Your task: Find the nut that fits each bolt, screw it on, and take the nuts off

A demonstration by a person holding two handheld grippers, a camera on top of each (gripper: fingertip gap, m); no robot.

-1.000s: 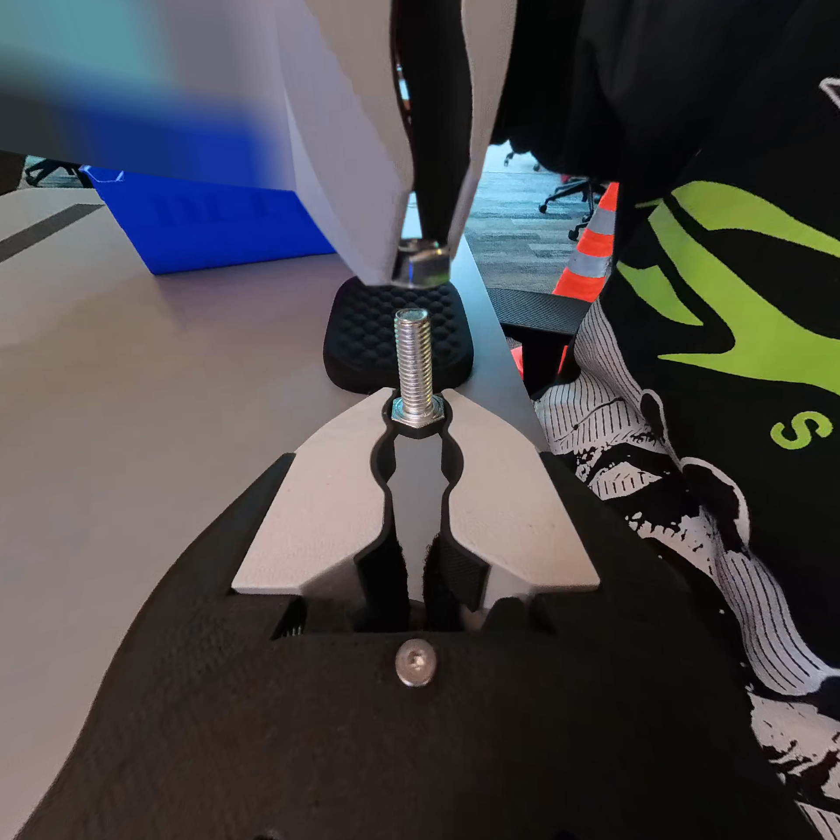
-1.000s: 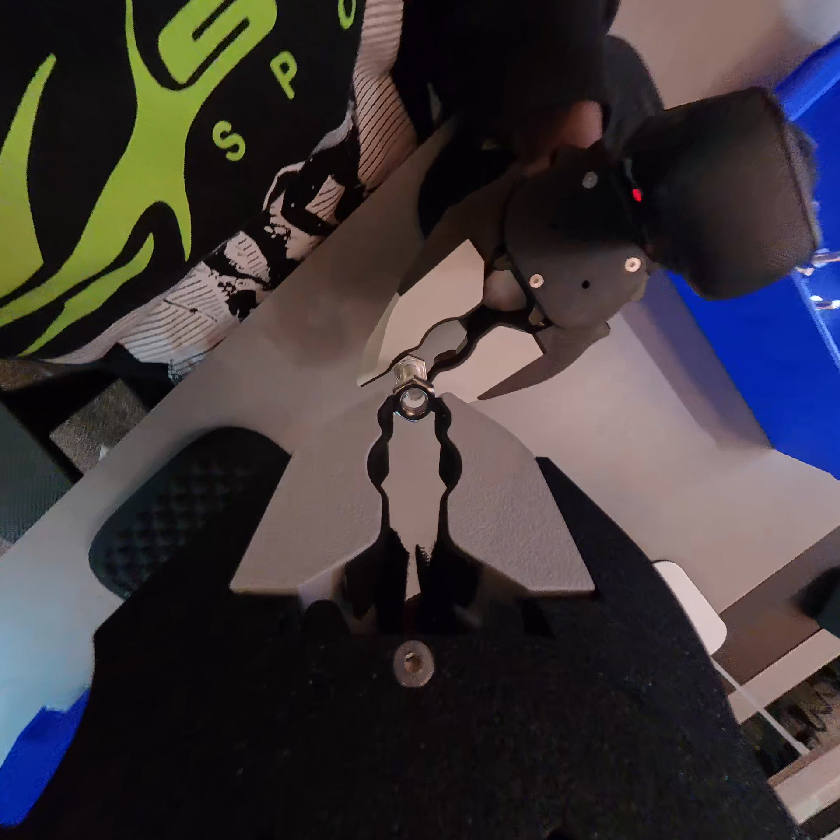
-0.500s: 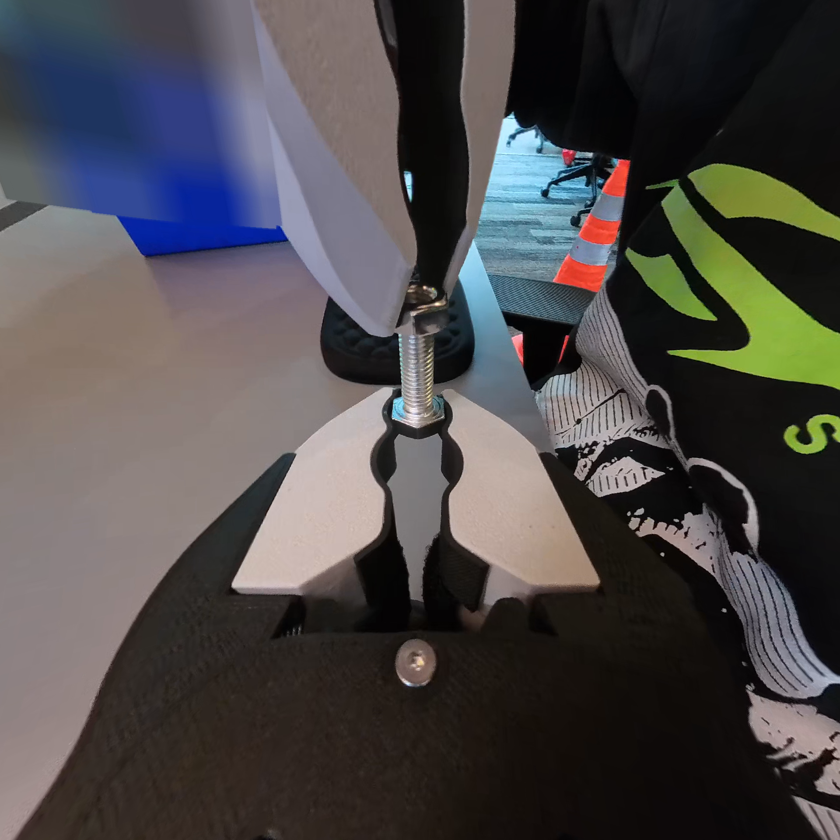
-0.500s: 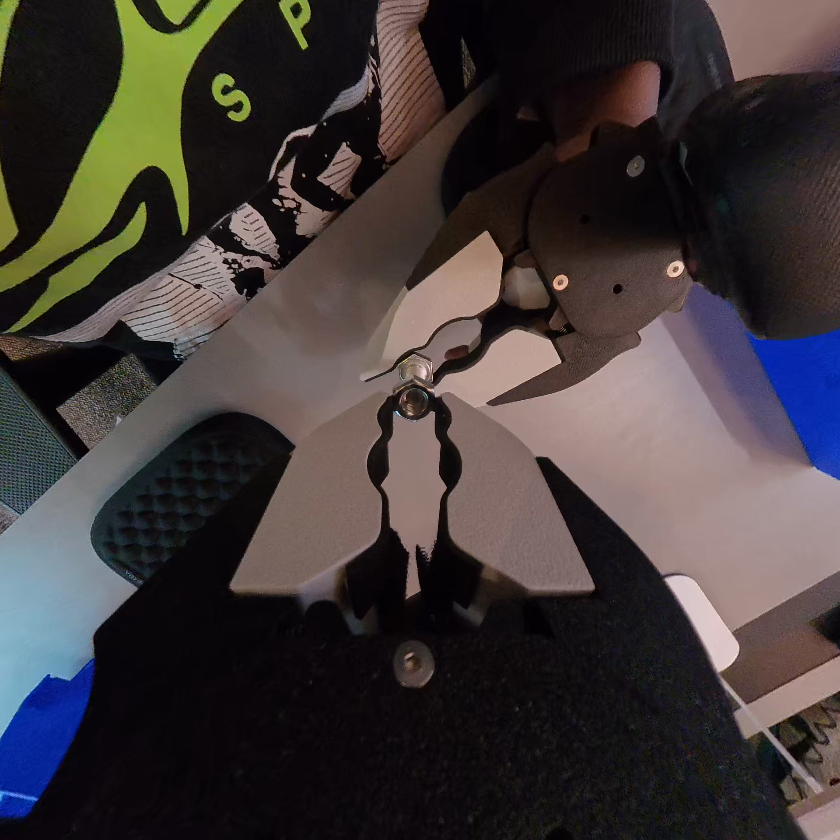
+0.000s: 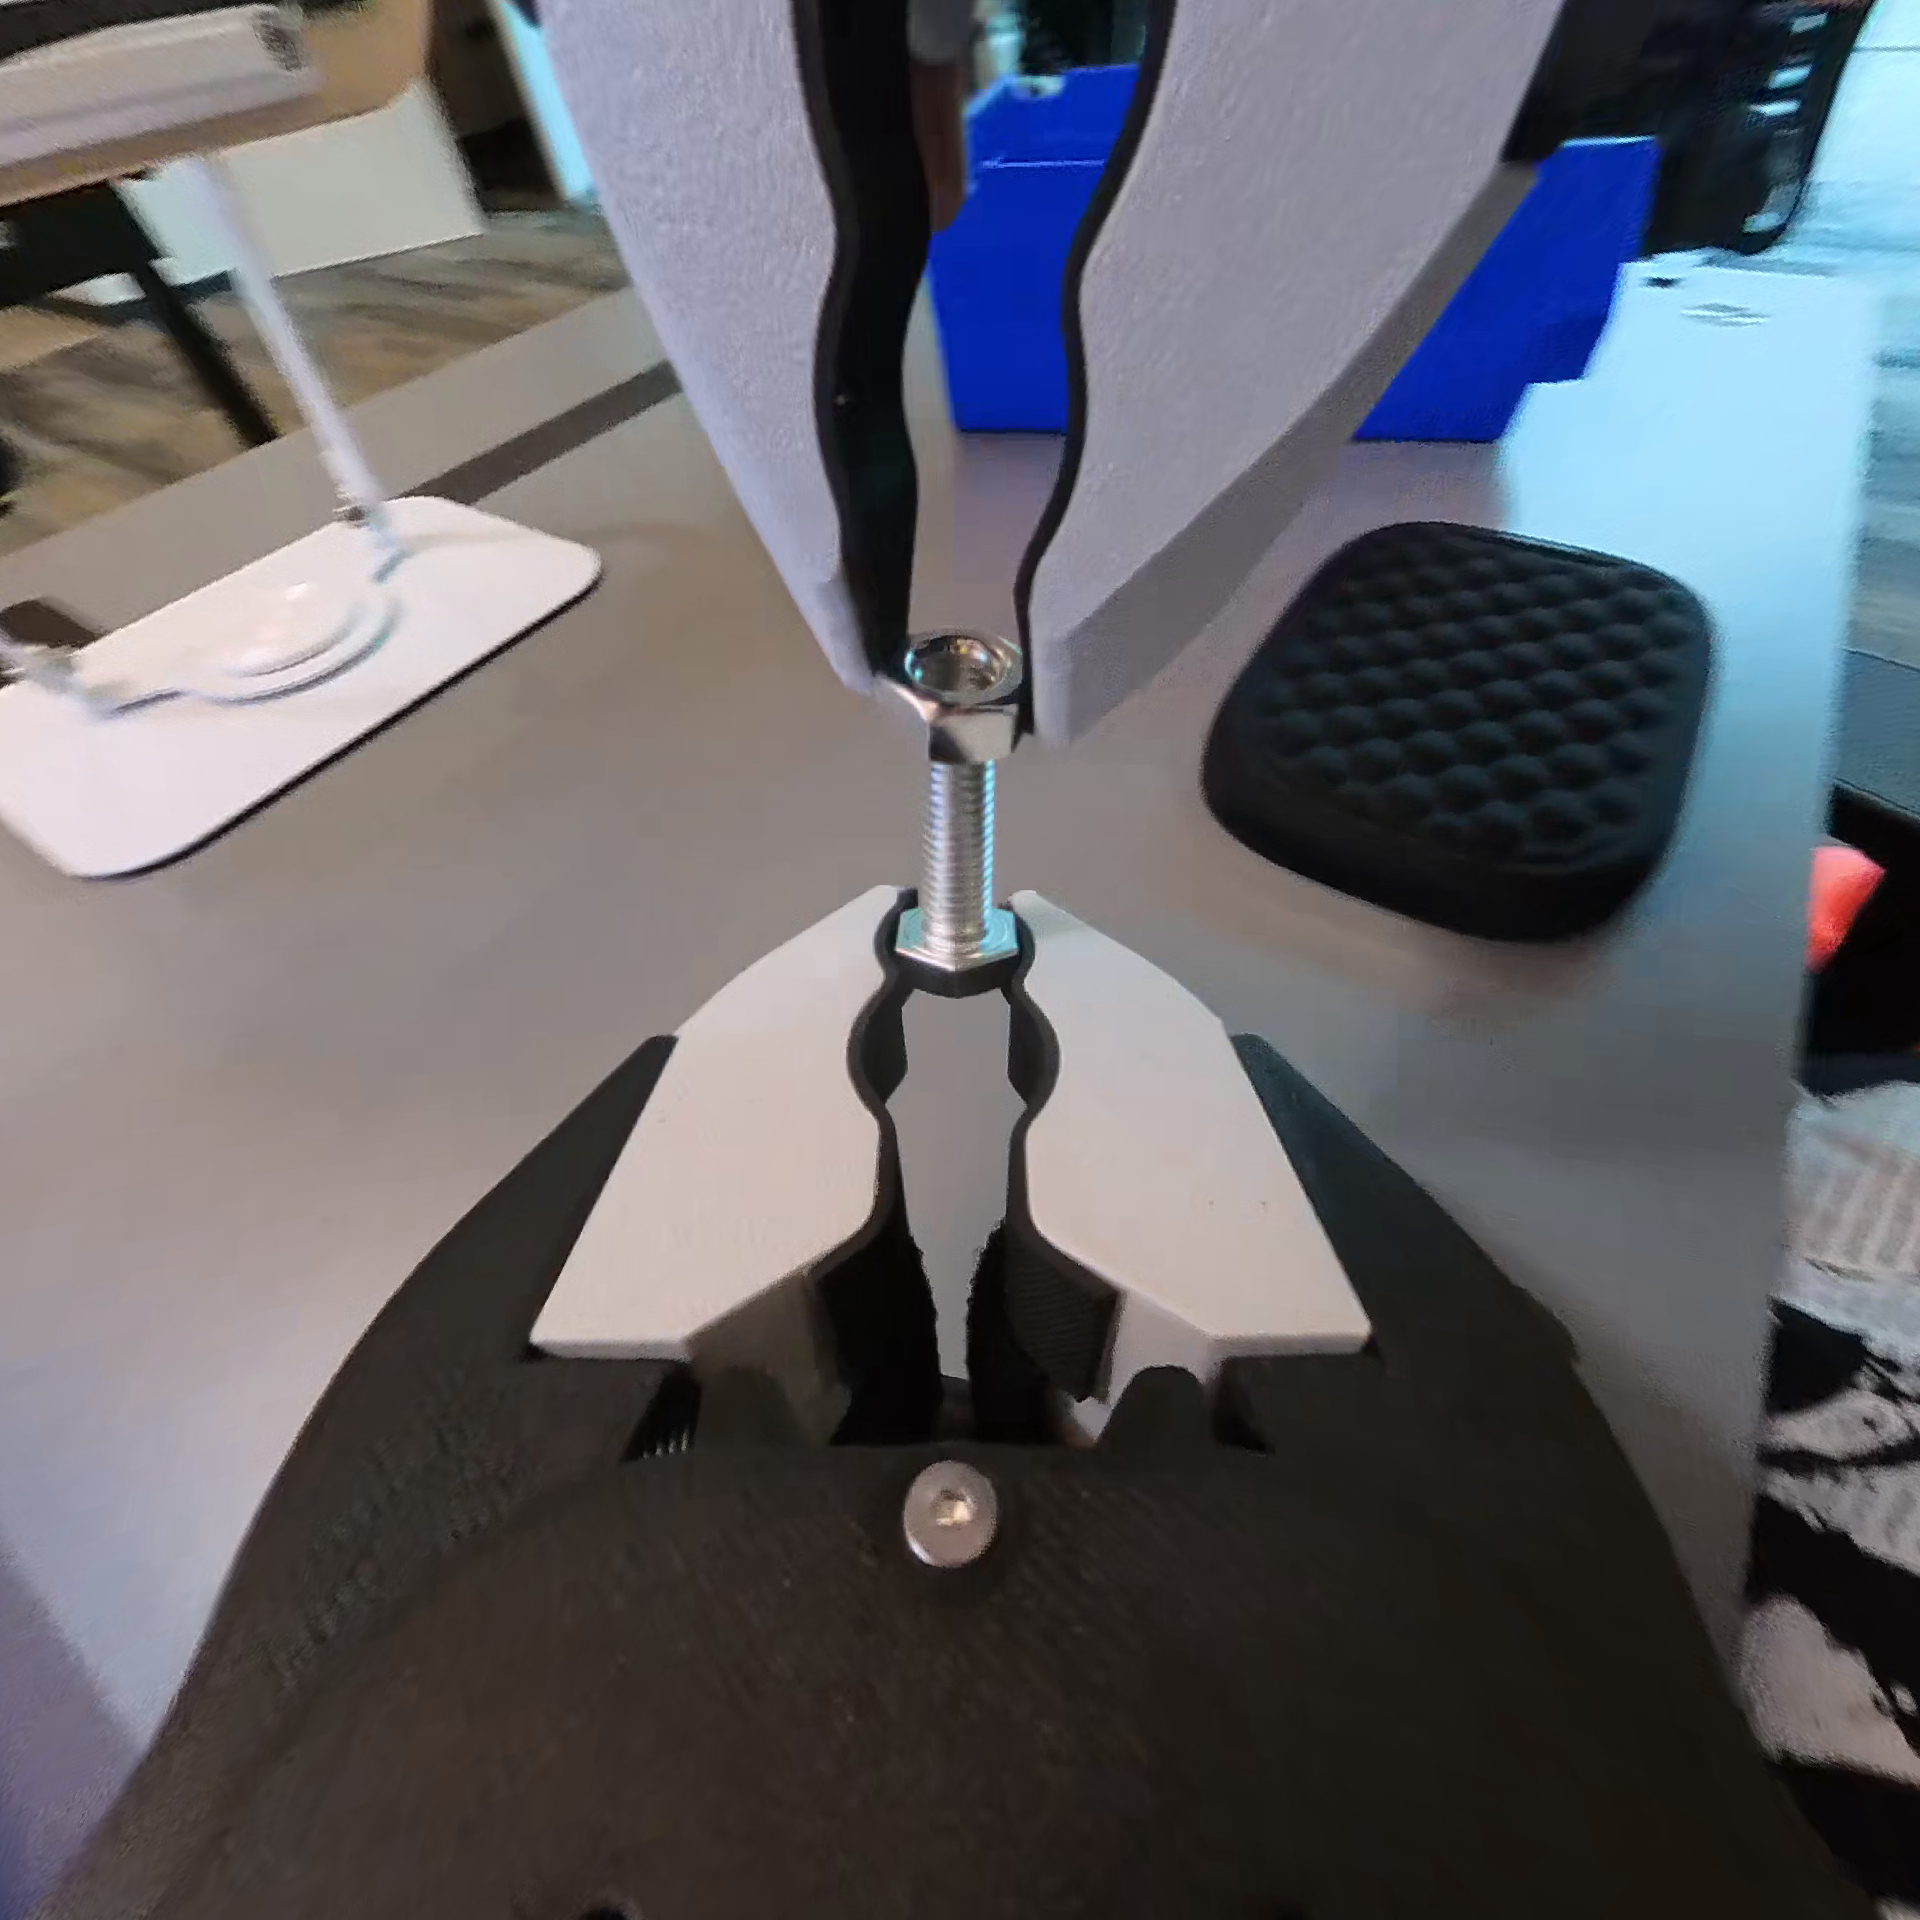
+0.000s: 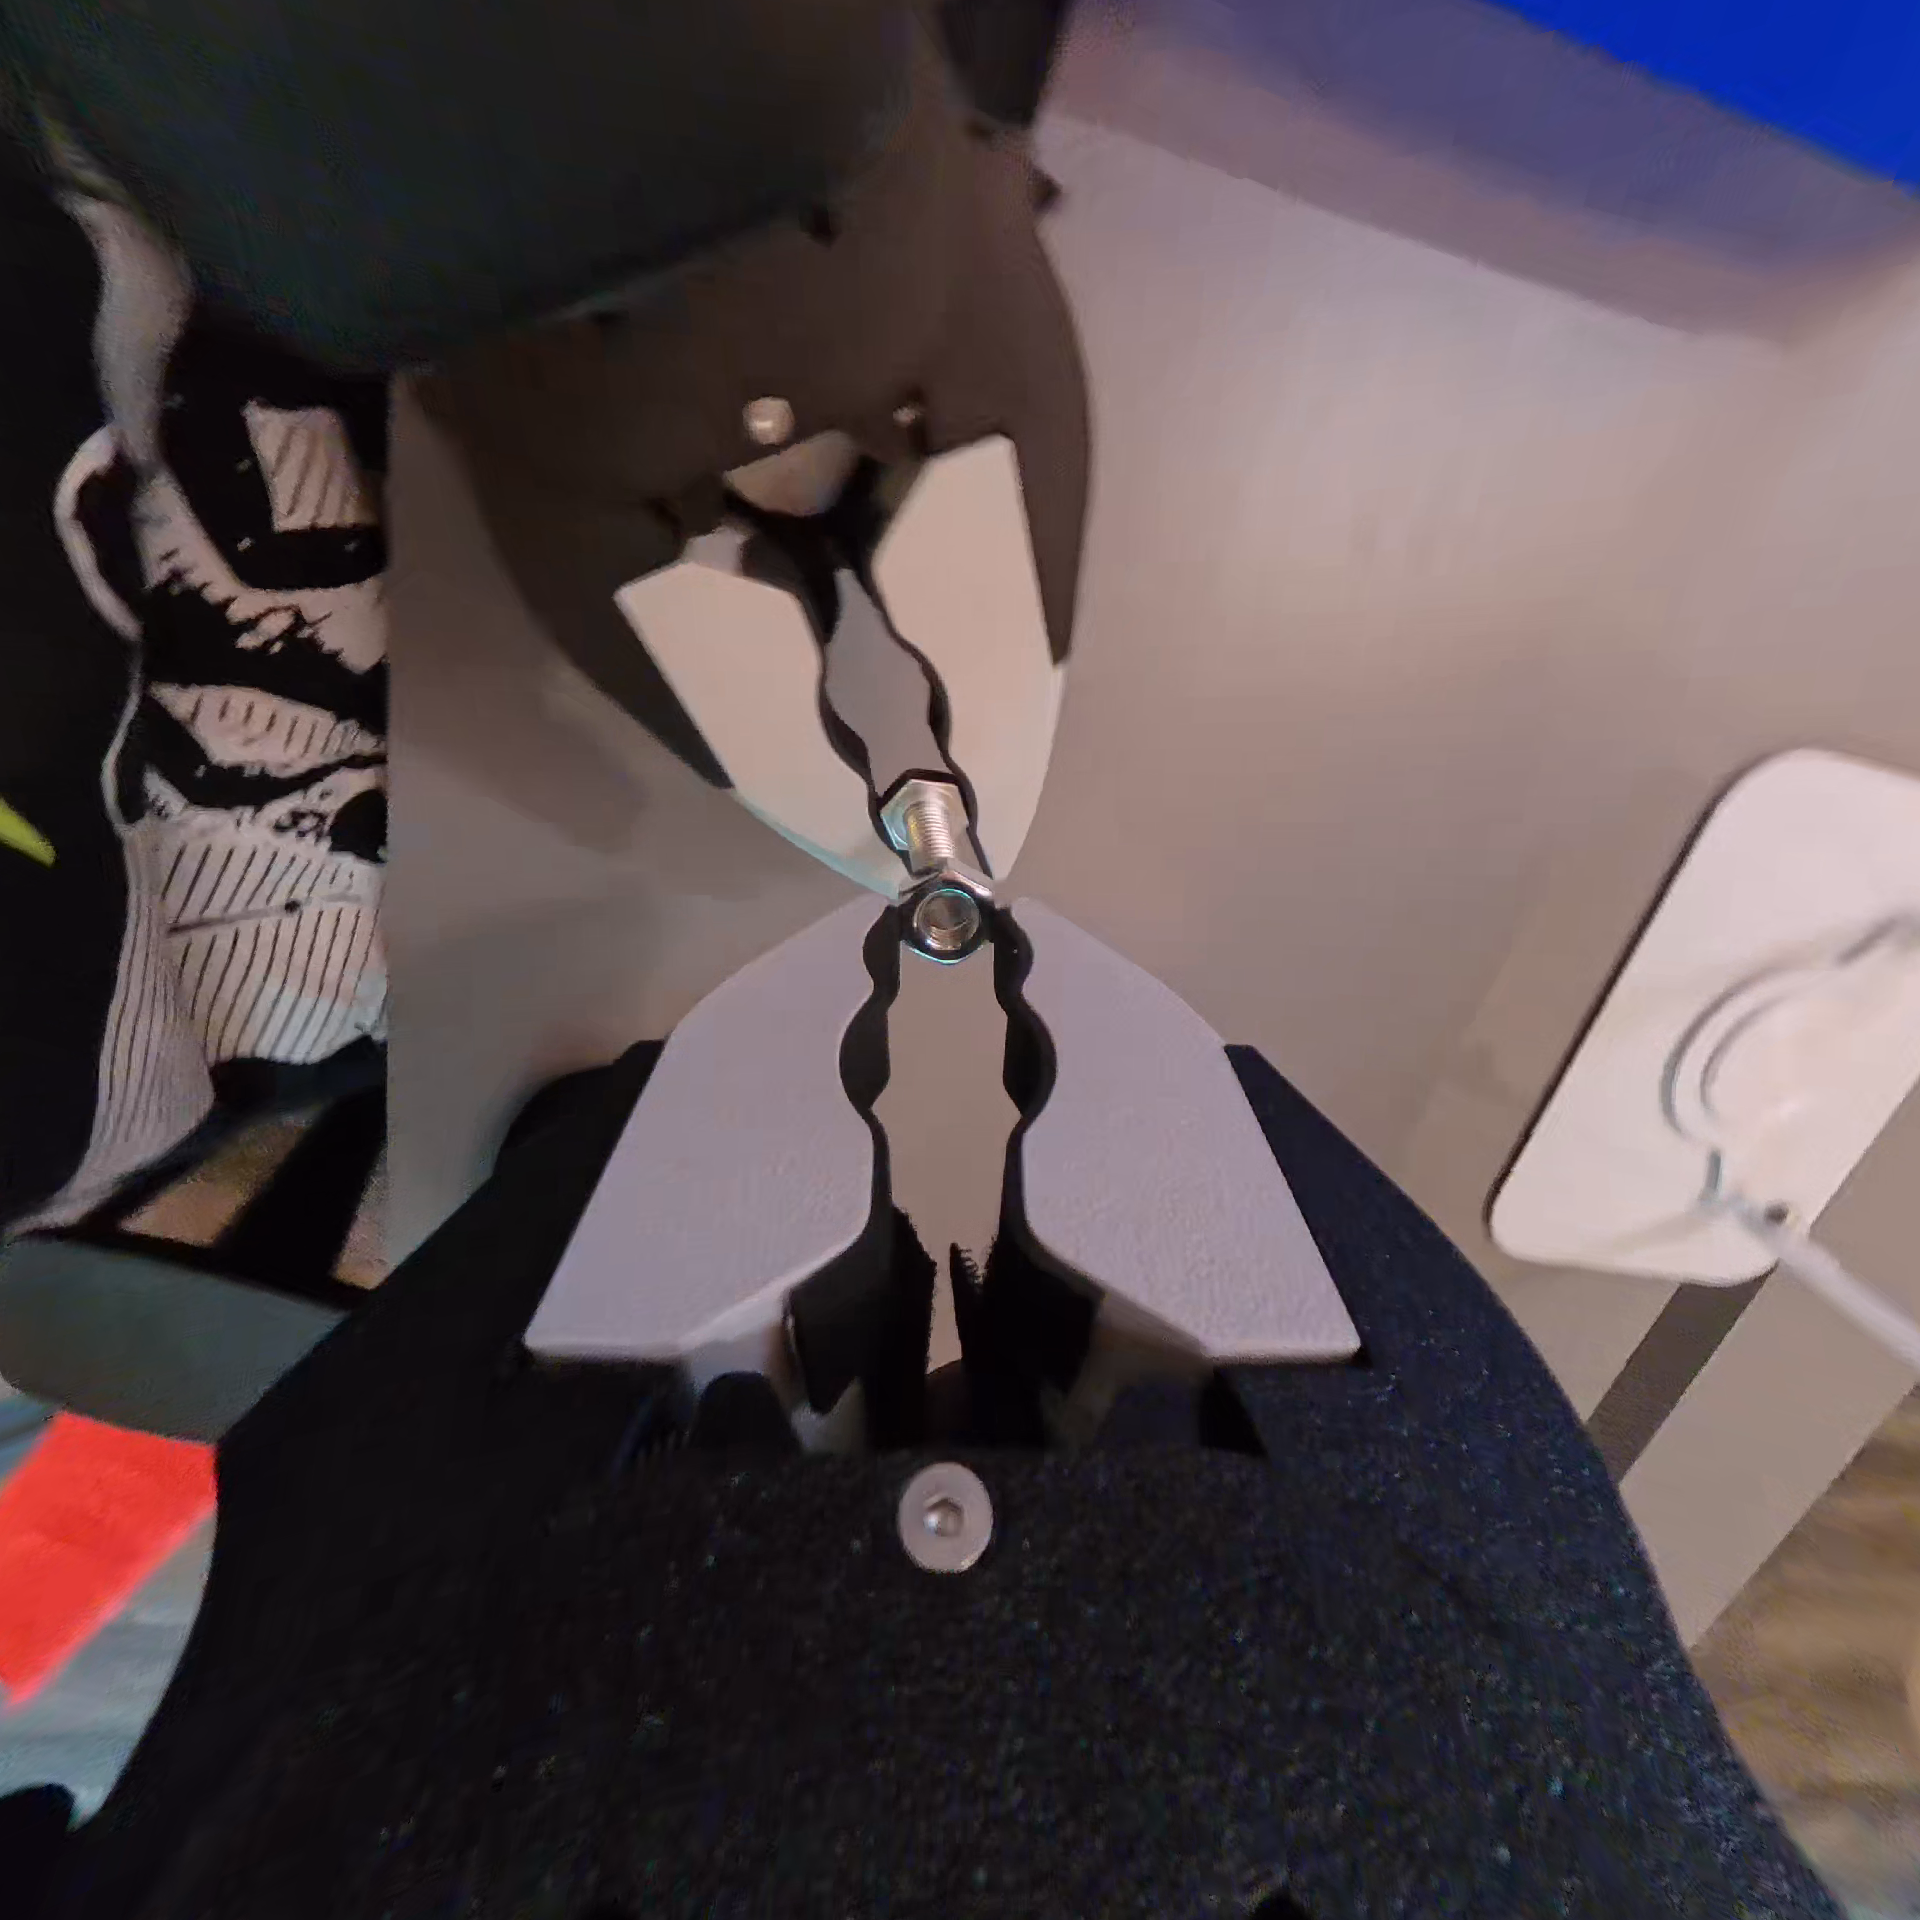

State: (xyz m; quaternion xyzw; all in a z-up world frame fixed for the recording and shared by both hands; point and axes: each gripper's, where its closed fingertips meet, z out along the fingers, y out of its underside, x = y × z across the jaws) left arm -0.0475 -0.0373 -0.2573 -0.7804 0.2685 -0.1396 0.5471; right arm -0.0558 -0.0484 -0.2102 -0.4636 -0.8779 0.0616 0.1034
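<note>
In the left wrist view my left gripper (image 5: pixel 956 928) is shut on the hex head of a silver bolt (image 5: pixel 961 831), whose threaded shaft points away from me. My right gripper (image 5: pixel 961 717) comes in from above, shut on a silver hex nut (image 5: pixel 961 675) that sits on the bolt's tip. In the right wrist view my right gripper (image 6: pixel 940 906) holds the nut (image 6: pixel 940 923) facing the camera. The bolt (image 6: pixel 928 826) runs beyond it into the left gripper (image 6: pixel 920 831). Both are held above the grey table (image 5: pixel 416 987).
A black honeycomb pad (image 5: pixel 1455 727) lies on the table to the right. A white stand base (image 5: pixel 291 665) sits at the left and also shows in the right wrist view (image 6: pixel 1714 1039). A blue bin (image 5: pixel 1247 291) stands at the back. A person's printed shirt (image 5: pixel 1849 1351) is past the table's right edge. The gap from one gripper's tips to the other's is roughly 5 centimetres.
The right gripper brought the nut down from above the bolt onto its tip. Both grippers then swung round together, so the pad now shows to the right and the white stand base has come into view.
</note>
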